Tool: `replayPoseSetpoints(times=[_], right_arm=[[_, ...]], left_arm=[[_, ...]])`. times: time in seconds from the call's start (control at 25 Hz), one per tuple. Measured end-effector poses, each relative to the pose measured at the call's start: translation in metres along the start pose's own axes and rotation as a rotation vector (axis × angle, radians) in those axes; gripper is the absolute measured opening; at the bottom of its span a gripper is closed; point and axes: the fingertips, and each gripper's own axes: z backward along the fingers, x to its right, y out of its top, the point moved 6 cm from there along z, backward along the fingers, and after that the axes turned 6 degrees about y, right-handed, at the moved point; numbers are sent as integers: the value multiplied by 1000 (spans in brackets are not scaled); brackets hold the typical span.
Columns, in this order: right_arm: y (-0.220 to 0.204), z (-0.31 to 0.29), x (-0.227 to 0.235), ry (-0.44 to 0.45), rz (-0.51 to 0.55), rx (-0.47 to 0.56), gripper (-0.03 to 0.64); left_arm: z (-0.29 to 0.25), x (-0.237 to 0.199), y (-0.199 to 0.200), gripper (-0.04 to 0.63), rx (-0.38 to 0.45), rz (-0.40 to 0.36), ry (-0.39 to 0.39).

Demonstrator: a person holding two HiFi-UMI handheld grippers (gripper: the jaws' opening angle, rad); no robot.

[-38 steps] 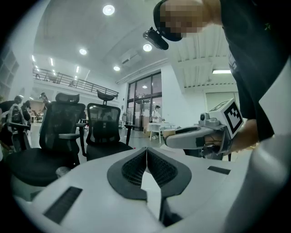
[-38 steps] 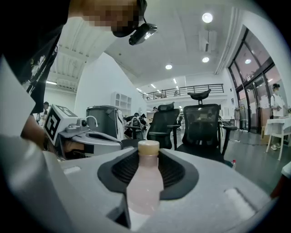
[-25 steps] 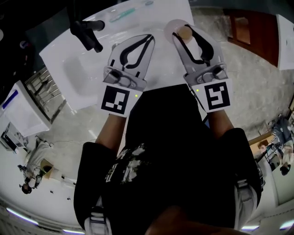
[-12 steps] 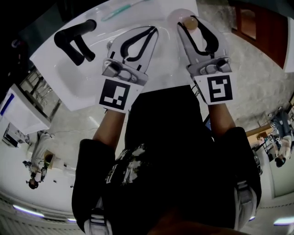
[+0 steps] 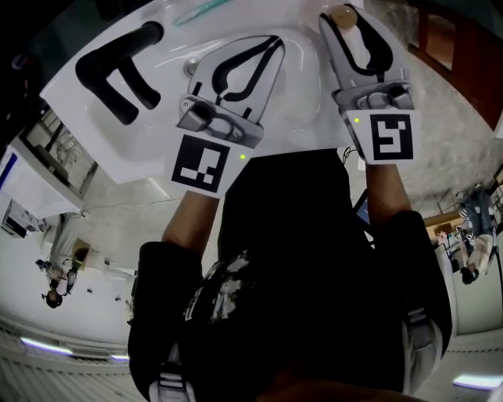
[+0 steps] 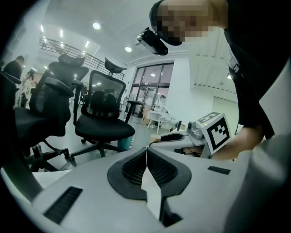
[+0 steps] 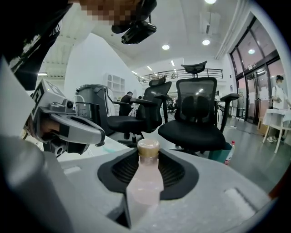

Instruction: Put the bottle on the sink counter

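Note:
My right gripper (image 5: 349, 19) is shut on a pale pink bottle (image 5: 355, 41) with a tan cap, held over the far right part of the white sink counter (image 5: 88, 118). In the right gripper view the bottle (image 7: 145, 179) stands upright between the ribbed pads, and its cap sits at my right gripper's (image 7: 148, 154) tips. My left gripper (image 5: 273, 41) hovers over the basin to the left, shut with nothing in it. The left gripper view shows my left gripper (image 6: 146, 152) with its jaws meeting edge to edge.
A black faucet (image 5: 118, 74) stands at the counter's left. A teal toothbrush (image 5: 200, 9) lies at its back edge. Black office chairs (image 7: 195, 118) and a plastic bottle on the floor (image 7: 228, 152) are beyond. Stone floor and wooden panels (image 5: 464, 55) lie to the right.
Both grippers have moved forward over the counter. The right one has carried the bottle farther toward the counter's far right. Neither gripper's jaws have changed.

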Motion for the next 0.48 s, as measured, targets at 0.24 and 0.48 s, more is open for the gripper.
replayPoseSetpoints(times=[0.24,0.48], right_arm=[[-13,-15,1,-7,-20,16,129],[-21,-16,2,-14,-23,44,130]], left_arm=[[-8,-7,-14,17,-7,11,9],[-14,-9,-21,17,-15,9,7]])
